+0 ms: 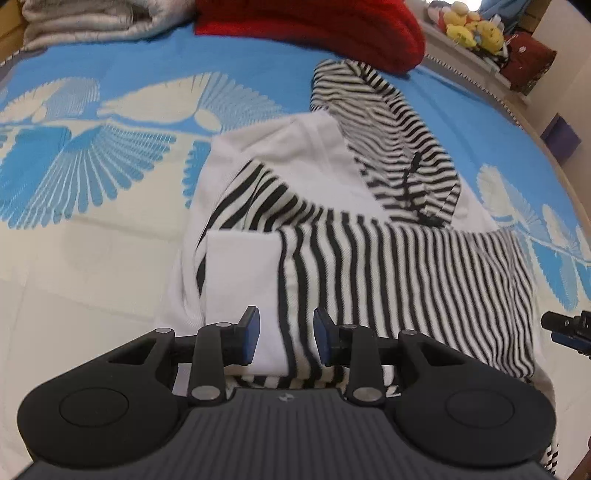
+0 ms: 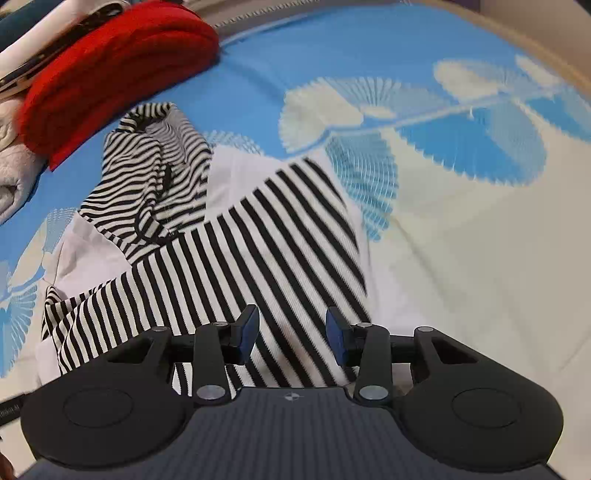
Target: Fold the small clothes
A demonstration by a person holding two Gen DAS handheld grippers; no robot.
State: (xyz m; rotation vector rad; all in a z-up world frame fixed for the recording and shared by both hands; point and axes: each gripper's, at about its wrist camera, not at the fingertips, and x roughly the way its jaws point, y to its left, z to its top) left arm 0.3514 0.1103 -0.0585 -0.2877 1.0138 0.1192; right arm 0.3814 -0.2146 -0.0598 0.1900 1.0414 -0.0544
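Directly ahead of both claws lies the striped hoodie, a black-and-white striped and plain white garment spread on the blue-and-cream bedspread. Its striped hood lies at the hoodie's far end, with a dark drawstring trailing across it. A striped sleeve is folded across the hoodie's white body, and its white cuff sits just in front of the left claw.

The left claw hovers over the near edge of the hoodie with its blue pads apart and nothing between them. The right claw sits over the hoodie's striped sleeve, its pads likewise spread and gripping nothing; from the left wrist view its tip shows just off the hoodie's right side.

Beyond the hood, touching or nearly touching it, rests a folded red garment. Well apart from the hoodie, further along the bedspread, lies a grey quilted blanket. Past the red garment, off the bed, yellow plush toys sit on a ledge.
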